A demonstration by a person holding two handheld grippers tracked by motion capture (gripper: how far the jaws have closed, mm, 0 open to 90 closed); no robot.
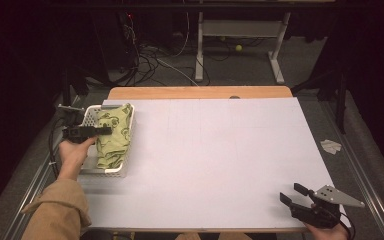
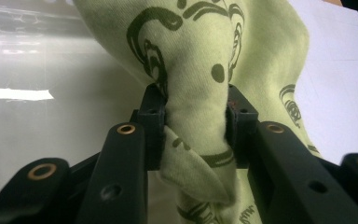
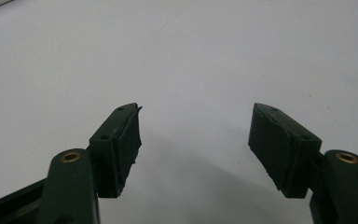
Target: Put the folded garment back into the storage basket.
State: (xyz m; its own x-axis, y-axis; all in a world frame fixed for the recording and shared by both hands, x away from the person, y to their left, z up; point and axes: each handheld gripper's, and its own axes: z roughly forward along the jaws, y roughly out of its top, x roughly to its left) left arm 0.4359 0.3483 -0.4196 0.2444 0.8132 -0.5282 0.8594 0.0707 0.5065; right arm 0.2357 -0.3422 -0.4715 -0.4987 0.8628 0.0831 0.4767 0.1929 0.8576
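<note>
A pale green cloth with dark printed figures (image 1: pixel 114 136) lies bunched in a white perforated basket (image 1: pixel 117 170) at the table's left edge. My left gripper (image 1: pixel 105 130) reaches over the basket and is shut on a fold of the green cloth (image 2: pixel 196 116); both pads press the fabric from either side. Near the table's front right corner my right gripper (image 1: pixel 292 192) rests open, and its two pads (image 3: pixel 126 140) stand wide apart over bare white surface with nothing between them.
The white table sheet (image 1: pixel 215 160) spreads between the two grippers. A wooden table edge (image 1: pixel 200 92) shows at the back. Beyond it are desk legs, cables and a small yellow ball (image 1: pixel 238 48) on the floor. A scrap of paper (image 1: pixel 331 146) lies right of the table.
</note>
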